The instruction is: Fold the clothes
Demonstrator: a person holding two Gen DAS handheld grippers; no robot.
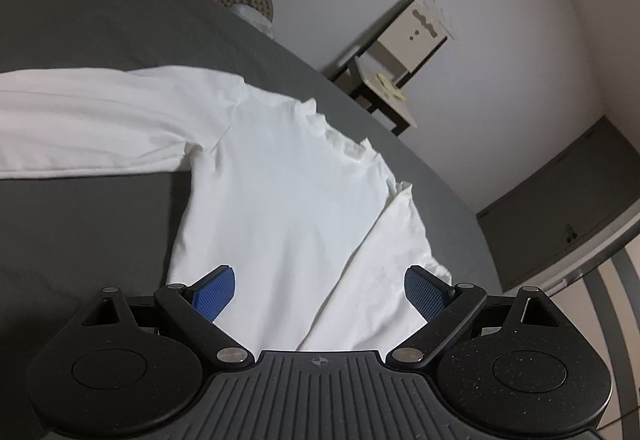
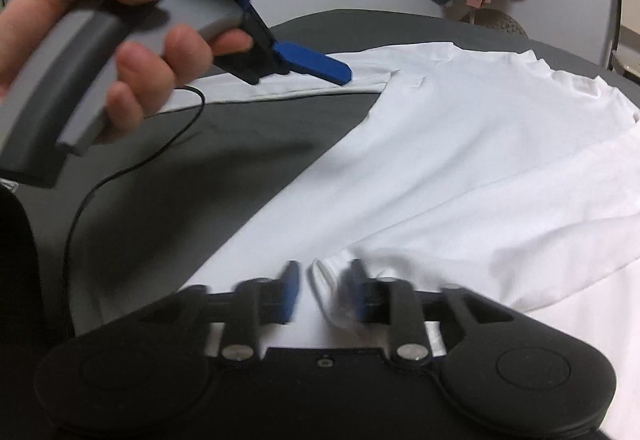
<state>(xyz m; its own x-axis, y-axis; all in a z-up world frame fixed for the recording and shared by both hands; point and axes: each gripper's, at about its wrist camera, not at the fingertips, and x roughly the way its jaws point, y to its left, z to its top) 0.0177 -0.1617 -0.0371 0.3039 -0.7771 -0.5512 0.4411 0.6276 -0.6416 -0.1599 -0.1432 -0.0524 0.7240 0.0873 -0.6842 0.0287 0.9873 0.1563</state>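
shirt: white long-sleeved cotton shirt (image 1: 280, 175) spread flat on the dark grey bed sheet (image 1: 88, 23), body running from the near edge up toward the far edge, collar end at the far side

sleeves: in the left wrist view one sleeve (image 1: 100, 119) sticks straight out toward the left edge of the bed, the other one (image 1: 384, 252) is folded in along the right side of the body

left gripper: black two-finger gripper with blue textured pads (image 1: 319, 290), jaws spread wide with nothing between them, hanging over the hem end of the shirt near the bed's near edge

left gripper from the other cam: same tool (image 2: 320, 67) seen side-on, blue finger tip over the outstretched sleeve; can't tell if it's touching the cloth

hand: a person's hand (image 2: 92, 39) wrapped round the grey handle of that left gripper, thin black cable (image 2: 120, 175) trailing down across the sheet

right gripper: matching black one with blue pads (image 2: 324, 288), jaws fairly close together, with a bunched fold of the shirt's white fabric sitting between them near the hem; the pads are motion-blurred so honestly can't tell if it's clamped or just around it

background: small white-topped side table with black legs (image 1: 384, 95) past the far right edge of the bed, against a pale wall (image 1: 500, 39)
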